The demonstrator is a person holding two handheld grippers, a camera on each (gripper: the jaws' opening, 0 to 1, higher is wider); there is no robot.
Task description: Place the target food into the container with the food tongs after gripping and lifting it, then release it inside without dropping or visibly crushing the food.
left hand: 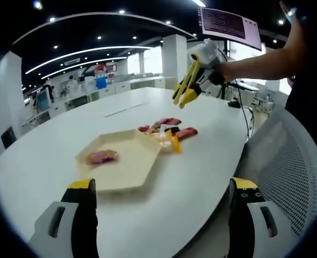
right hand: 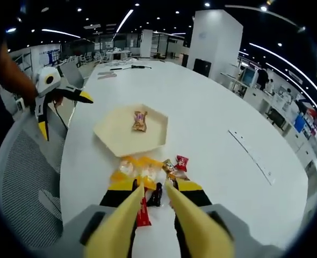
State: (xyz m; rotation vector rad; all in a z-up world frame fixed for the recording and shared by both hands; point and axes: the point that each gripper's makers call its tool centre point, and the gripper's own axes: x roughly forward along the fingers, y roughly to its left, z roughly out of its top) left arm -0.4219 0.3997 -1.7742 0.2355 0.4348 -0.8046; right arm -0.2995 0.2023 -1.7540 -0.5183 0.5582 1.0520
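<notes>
A cream hexagonal tray [left hand: 127, 174] [right hand: 115, 134] lies on the white table with one wrapped snack [left hand: 102, 157] [right hand: 139, 121] in it. Beside it sits a pile of wrapped snacks [left hand: 168, 130] [right hand: 148, 167], red, orange and dark. My right gripper [right hand: 154, 188] [left hand: 186, 91] is shut on yellow food tongs [right hand: 188, 226], held well above the table beyond the pile. The tong tips stand slightly apart and hold nothing. My left gripper [left hand: 163, 184] [right hand: 64, 113] is wide open and empty, near the table edge on the tray's side.
A grey mesh chair [left hand: 293, 172] [right hand: 24, 177] stands against the table edge beside the person. A cable [left hand: 235, 105] lies at the far rim. The large white table [left hand: 51, 161] [right hand: 217, 107] stretches away into an office with desks and pillars.
</notes>
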